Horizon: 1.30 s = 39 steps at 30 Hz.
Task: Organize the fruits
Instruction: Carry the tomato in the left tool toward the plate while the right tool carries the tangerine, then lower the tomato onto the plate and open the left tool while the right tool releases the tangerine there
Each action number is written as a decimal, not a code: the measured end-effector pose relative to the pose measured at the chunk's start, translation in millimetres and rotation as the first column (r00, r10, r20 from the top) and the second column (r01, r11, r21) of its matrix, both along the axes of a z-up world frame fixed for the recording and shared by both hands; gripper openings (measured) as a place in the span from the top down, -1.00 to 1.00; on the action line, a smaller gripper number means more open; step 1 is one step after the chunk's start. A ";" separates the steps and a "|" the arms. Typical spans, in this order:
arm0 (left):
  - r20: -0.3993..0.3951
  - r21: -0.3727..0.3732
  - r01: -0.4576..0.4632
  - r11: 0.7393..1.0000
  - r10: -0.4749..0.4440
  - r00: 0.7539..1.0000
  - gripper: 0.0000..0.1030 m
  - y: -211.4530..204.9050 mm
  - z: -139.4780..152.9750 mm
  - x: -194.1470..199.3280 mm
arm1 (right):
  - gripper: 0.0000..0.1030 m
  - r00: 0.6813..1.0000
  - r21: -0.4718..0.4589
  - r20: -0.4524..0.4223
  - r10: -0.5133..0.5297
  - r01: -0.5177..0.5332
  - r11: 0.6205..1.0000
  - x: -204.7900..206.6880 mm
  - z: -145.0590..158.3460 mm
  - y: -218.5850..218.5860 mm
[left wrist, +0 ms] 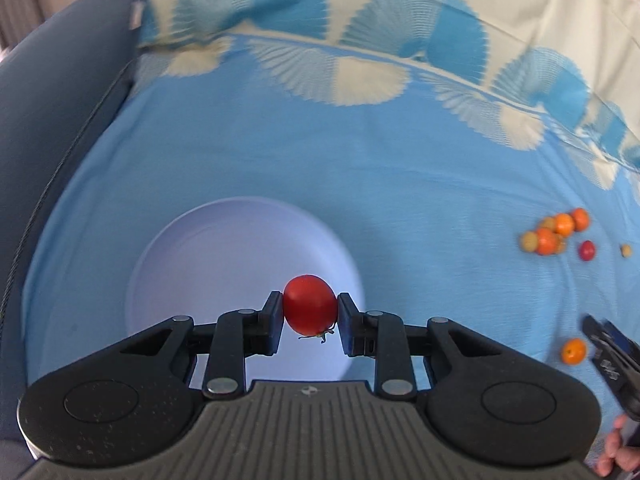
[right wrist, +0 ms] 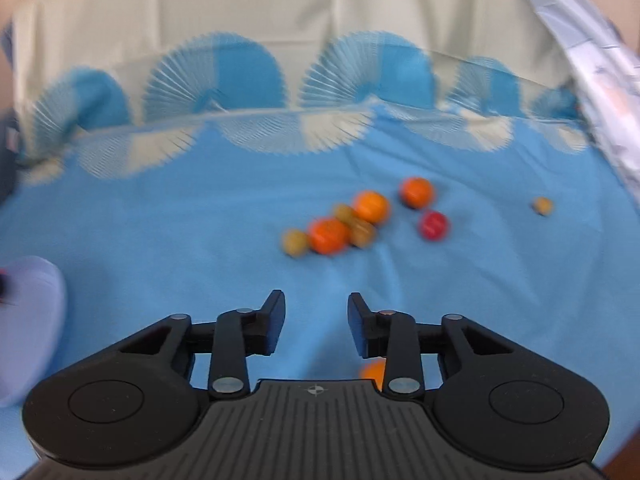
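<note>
The left gripper (left wrist: 310, 316) is pinching one red tomato (left wrist: 310, 305) above the single white plate (left wrist: 192, 256), while the right gripper (right wrist: 316, 326) is hovering with jaws apart near four orange fruits (right wrist: 371, 207), four yellowish ones and one small red one (right wrist: 434, 225) on the blue cloth (right wrist: 160, 220).

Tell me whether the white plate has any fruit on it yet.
Empty, as far as it shows. The plate looks bare; the left claw holds the red tomato clamped above it, not yet released.
</note>
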<state>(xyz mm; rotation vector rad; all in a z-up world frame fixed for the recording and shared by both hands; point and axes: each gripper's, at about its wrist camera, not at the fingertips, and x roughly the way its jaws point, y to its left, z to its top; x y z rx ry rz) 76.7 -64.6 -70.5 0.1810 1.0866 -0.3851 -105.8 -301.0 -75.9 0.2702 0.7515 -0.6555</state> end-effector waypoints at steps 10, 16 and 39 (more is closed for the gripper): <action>-0.025 -0.021 0.075 0.997 -0.075 0.997 0.39 -15.7 -6.0 -11.3 | 0.01 0.986 0.099 -0.112 -0.121 0.132 0.986 -31.0 -38.1 -15.6; -0.024 -0.035 0.112 0.993 -0.113 0.993 0.39 -32.2 -2.2 -24.6 | 0.20 0.993 0.068 -0.110 -0.034 0.042 0.997 3.9 -65.0 -21.6; 0.002 -0.046 0.078 0.996 -0.078 0.997 0.39 22.0 20.3 -38.4 | -0.18 0.989 0.074 -0.088 -0.117 0.123 0.990 -4.4 -67.5 18.8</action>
